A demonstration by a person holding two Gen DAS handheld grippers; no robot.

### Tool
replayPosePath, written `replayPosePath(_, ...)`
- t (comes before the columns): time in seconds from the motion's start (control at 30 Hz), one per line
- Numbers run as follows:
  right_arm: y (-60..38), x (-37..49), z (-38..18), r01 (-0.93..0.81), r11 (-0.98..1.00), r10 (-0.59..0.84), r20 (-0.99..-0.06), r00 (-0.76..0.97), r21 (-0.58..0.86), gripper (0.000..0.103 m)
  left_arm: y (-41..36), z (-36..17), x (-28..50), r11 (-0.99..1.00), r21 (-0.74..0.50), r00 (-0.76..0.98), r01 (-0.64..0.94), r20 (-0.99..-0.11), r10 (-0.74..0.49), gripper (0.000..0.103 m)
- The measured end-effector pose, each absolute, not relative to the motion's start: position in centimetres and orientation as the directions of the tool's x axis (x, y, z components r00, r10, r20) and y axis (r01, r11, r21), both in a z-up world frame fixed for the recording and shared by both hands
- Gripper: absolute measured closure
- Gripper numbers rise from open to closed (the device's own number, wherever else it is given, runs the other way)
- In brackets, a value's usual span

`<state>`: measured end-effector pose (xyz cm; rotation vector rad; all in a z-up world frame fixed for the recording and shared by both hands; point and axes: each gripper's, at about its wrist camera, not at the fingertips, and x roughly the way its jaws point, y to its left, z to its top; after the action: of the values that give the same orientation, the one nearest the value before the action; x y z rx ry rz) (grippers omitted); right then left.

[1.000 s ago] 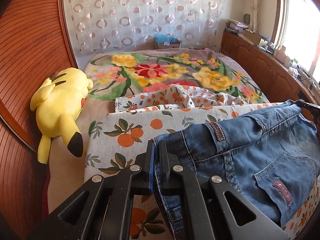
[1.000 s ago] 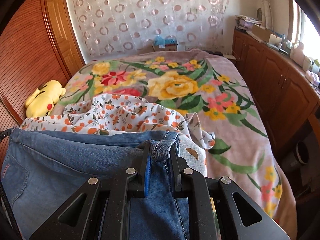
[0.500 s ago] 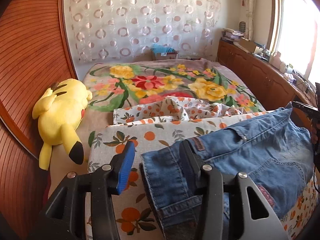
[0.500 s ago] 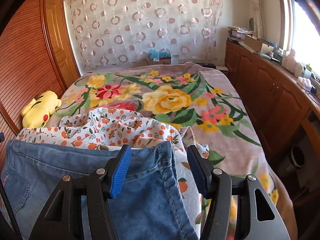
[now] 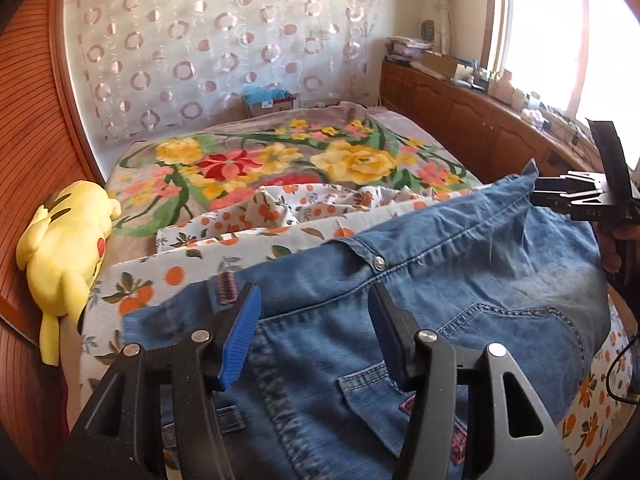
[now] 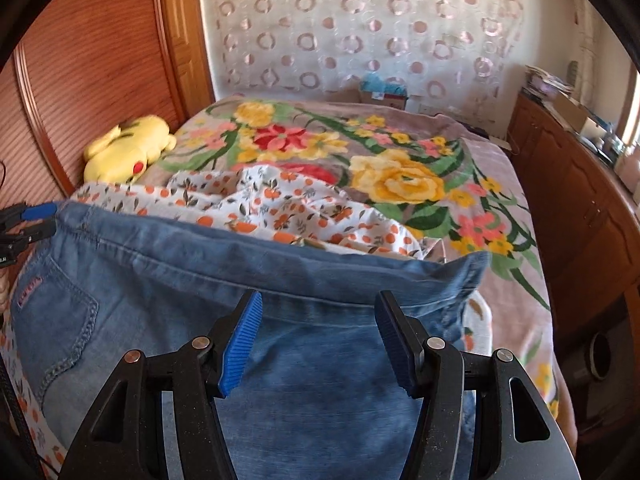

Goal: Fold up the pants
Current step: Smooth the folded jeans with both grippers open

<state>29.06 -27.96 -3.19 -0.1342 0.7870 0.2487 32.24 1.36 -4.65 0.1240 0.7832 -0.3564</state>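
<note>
on the bed (image 5: 432, 136), over an orange-print sheet (image 5: 172, 276), the jeans (image 5: 460, 280) are laid flat, waistband toward the far side. both edges have just been released: the left gripper (image 5: 316, 332) and the right gripper (image 6: 318, 336) were clamped on the denim a moment ago, and the fingers have just been opening. now they are seen about half open, with cloth below them but nothing pressed between the pads. it is judged that one fold is set down and the next grasp must be chosen. a cardboard box (image 5: 272, 100) is seen beyond the bed; something blue is in it, not identifiable.
</note>
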Motion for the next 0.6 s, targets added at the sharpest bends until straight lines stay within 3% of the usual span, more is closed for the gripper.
replayPosePath(0.23,-26.4,32.7,-4.1,-0.261,0.955,0.056,-0.776,0.629,-0.143,0.042,1.4,-6.2,33.1,0.940,-0.039,0.647,0.338,-0.716,-0.262,0.046)
replayPosePath(0.6,-26.0,34.8,-4.5,-0.153,0.982,0.017,-0.762,0.648,-0.108,0.042,1.4,-7.7,33.0,0.938,-0.056,0.644,0.342,-0.713,-0.277,0.043)
